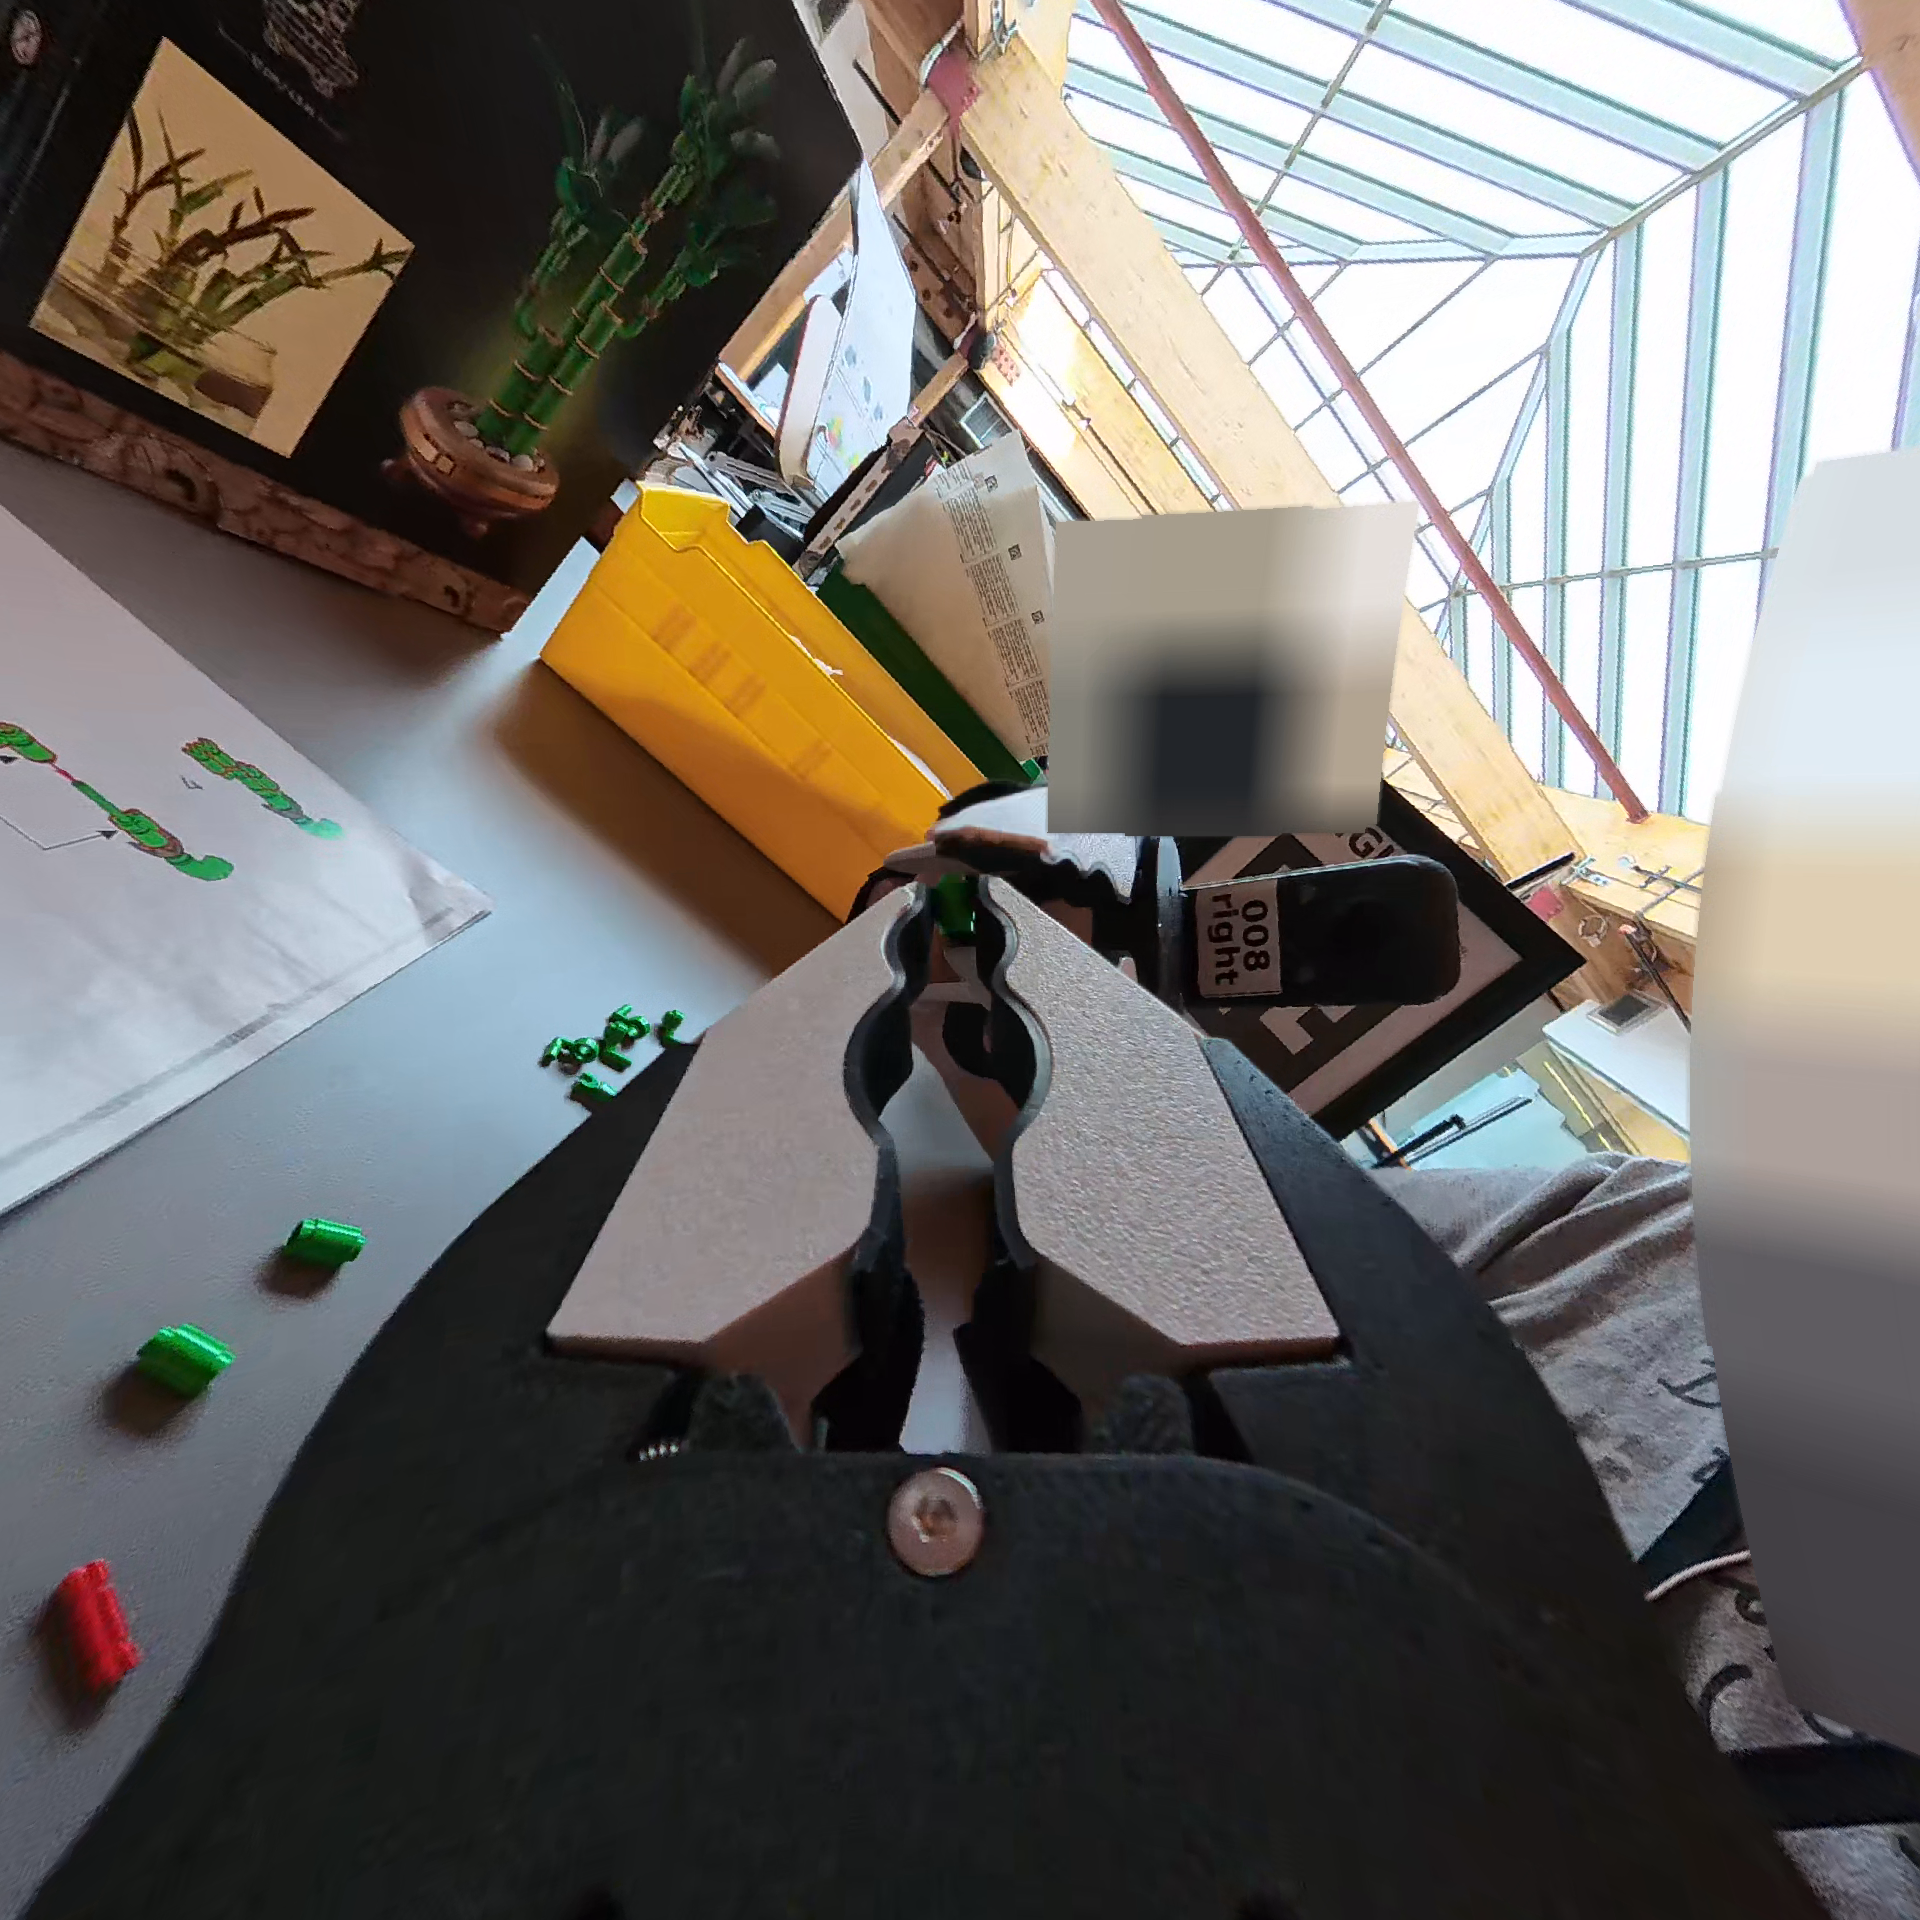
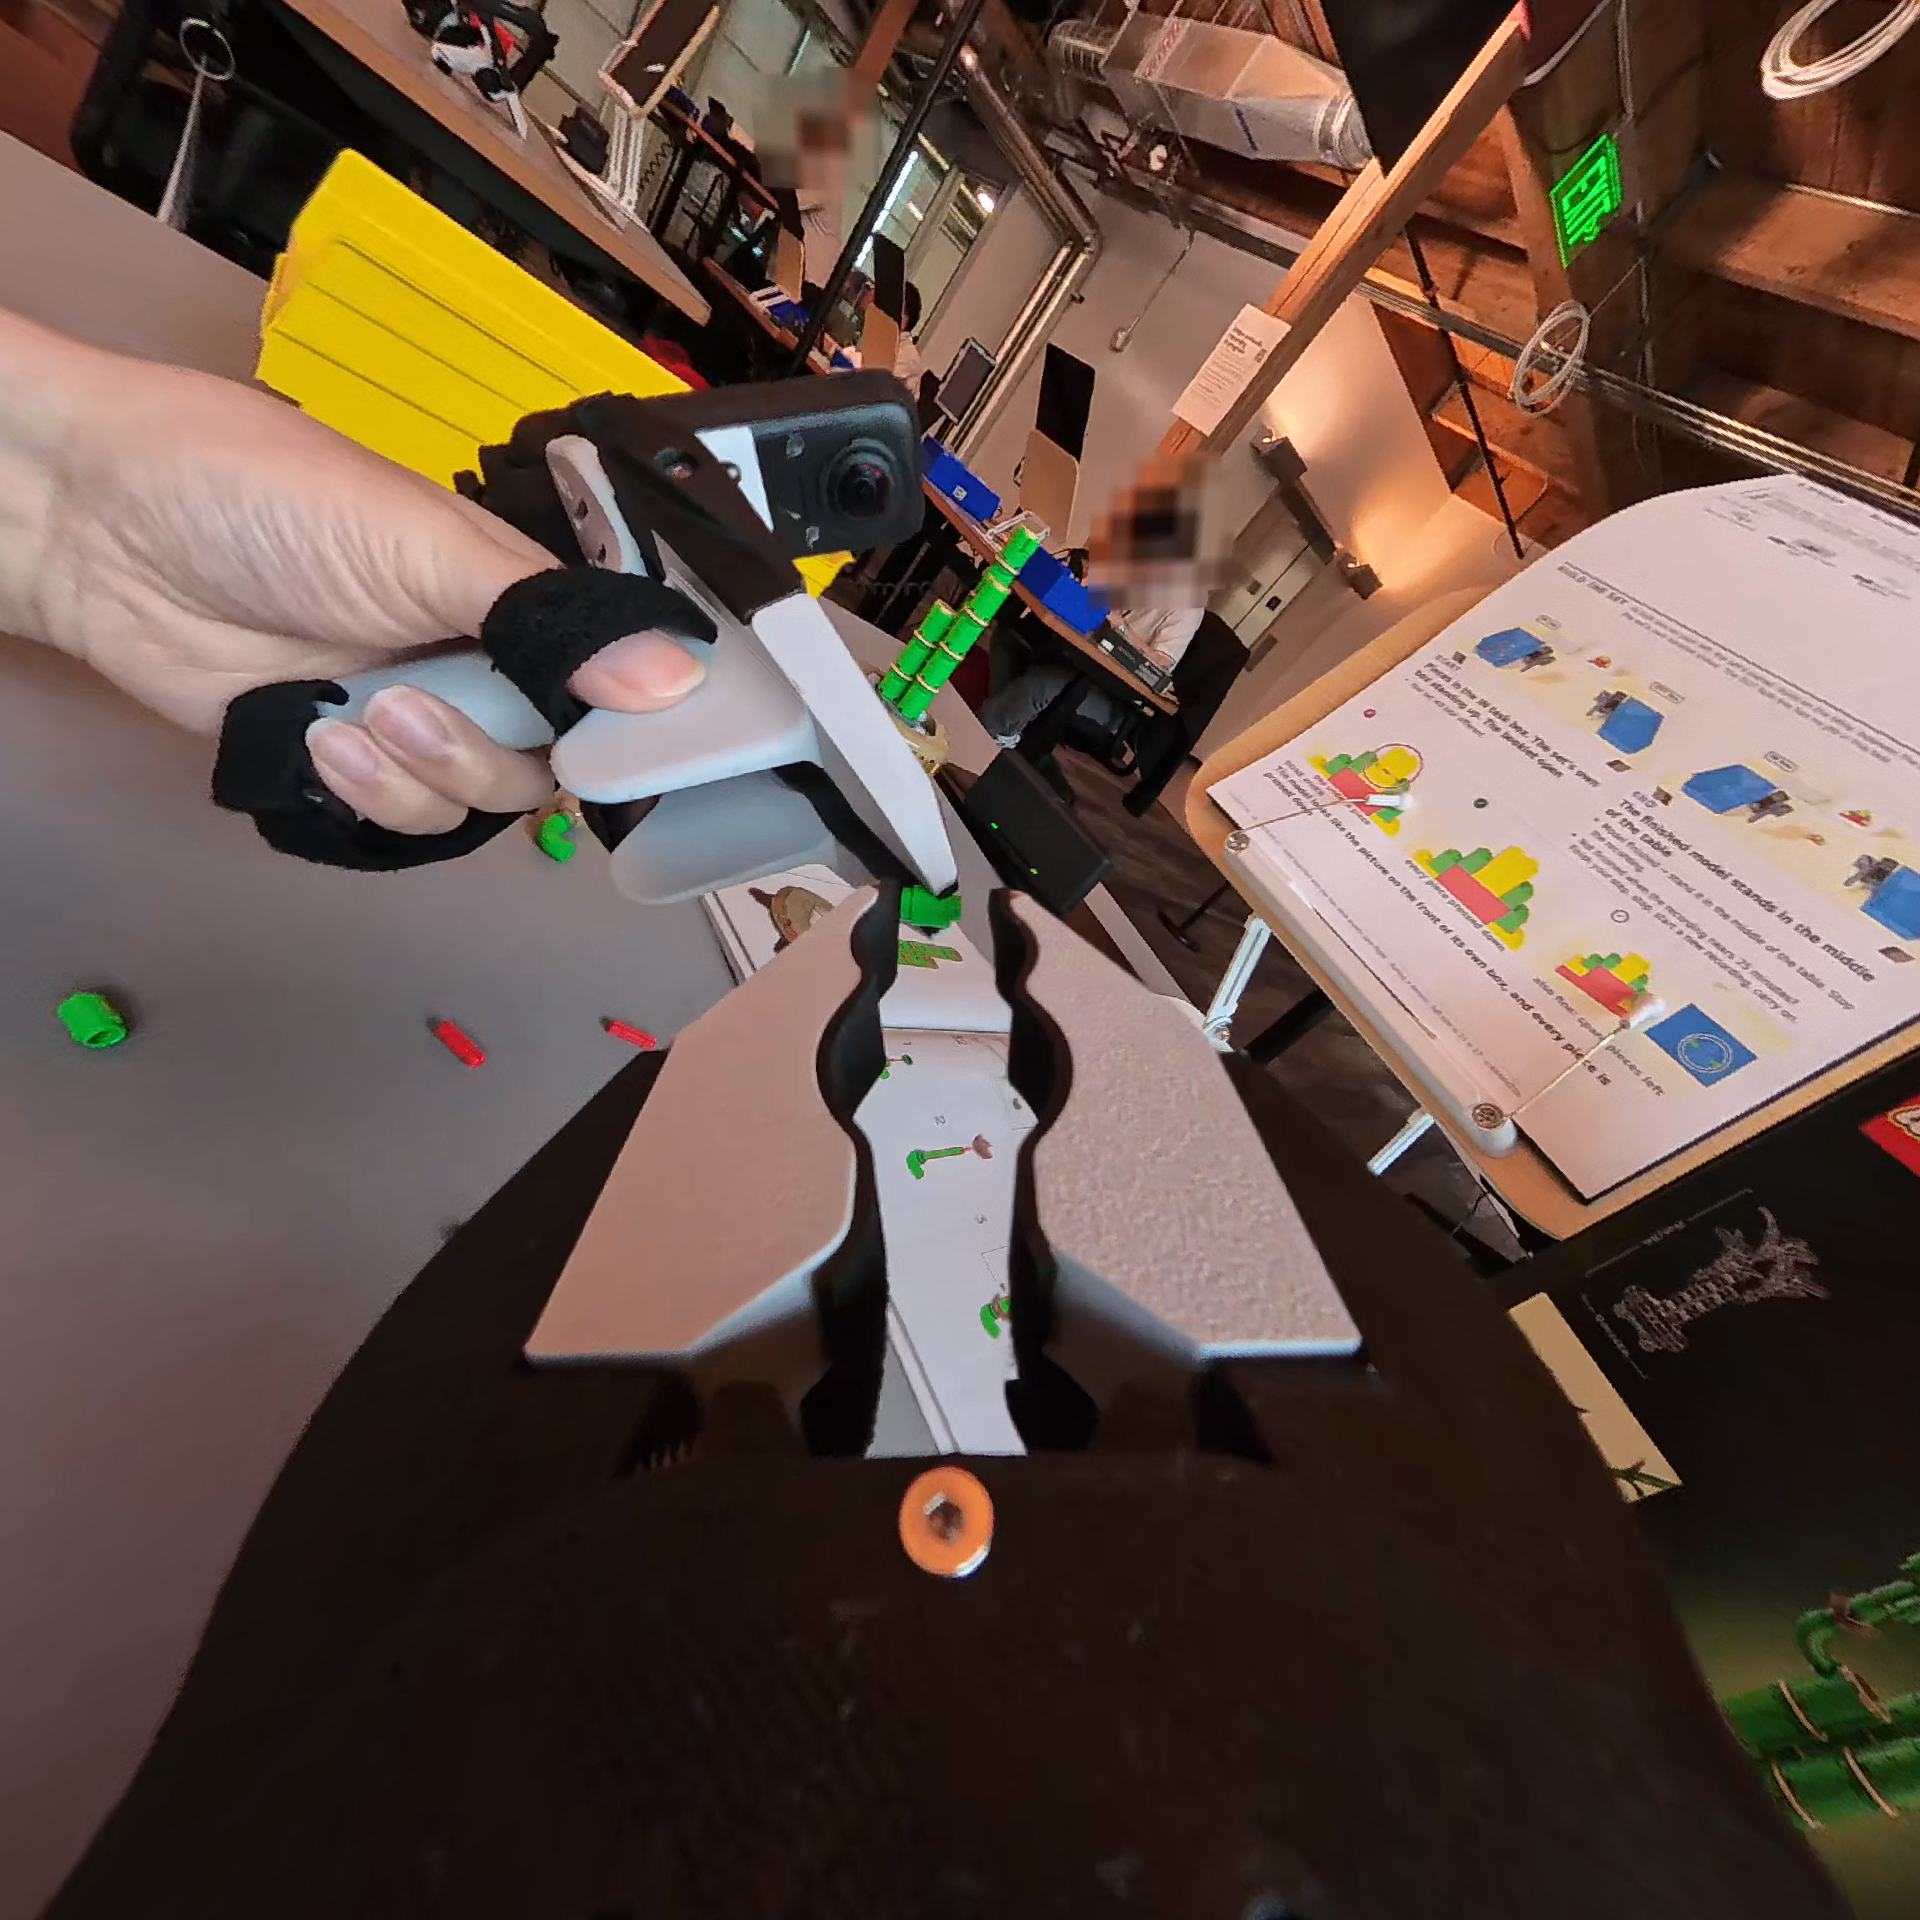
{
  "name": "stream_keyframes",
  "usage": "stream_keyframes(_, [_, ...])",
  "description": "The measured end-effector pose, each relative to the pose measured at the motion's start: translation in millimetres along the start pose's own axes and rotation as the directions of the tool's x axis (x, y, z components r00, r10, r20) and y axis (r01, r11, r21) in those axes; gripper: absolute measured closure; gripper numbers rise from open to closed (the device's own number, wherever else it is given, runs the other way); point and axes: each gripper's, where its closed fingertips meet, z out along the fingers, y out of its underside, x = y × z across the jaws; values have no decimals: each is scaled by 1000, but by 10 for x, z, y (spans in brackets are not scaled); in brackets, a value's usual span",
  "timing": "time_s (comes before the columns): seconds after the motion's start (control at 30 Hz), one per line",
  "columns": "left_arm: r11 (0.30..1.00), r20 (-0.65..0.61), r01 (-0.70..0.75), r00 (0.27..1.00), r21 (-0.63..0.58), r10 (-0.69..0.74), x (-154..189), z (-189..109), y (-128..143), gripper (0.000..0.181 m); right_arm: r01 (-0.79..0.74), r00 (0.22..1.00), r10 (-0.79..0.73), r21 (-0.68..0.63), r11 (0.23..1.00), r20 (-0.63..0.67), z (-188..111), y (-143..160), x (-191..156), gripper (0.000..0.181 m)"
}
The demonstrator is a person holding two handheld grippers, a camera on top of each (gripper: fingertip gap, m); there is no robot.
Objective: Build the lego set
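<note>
We see bright daylight pouring through the skylight (image 1: 1455, 260), which is blown out to white, and soft shadows lie beside the green pieces (image 1: 324, 1242) on the table (image 1: 436, 1091) below it. Both wide-angle views bend straight lines near their edges, and in the right wrist view the table (image 2: 260, 1091) looks smeared by blur.
</note>
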Motion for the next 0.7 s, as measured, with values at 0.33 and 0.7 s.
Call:
stream_keyframes(0.33, [998,9,35,999,-57,-35,-76,-53,154,176,46,995,-42,-47,998,94,4,105,-193,172])
stream_keyframes(0.7, [996,-16,-16,1000,-86,15,-29,-128,98,173,-251,945,256,-49,967,206,11,145,-187,172])
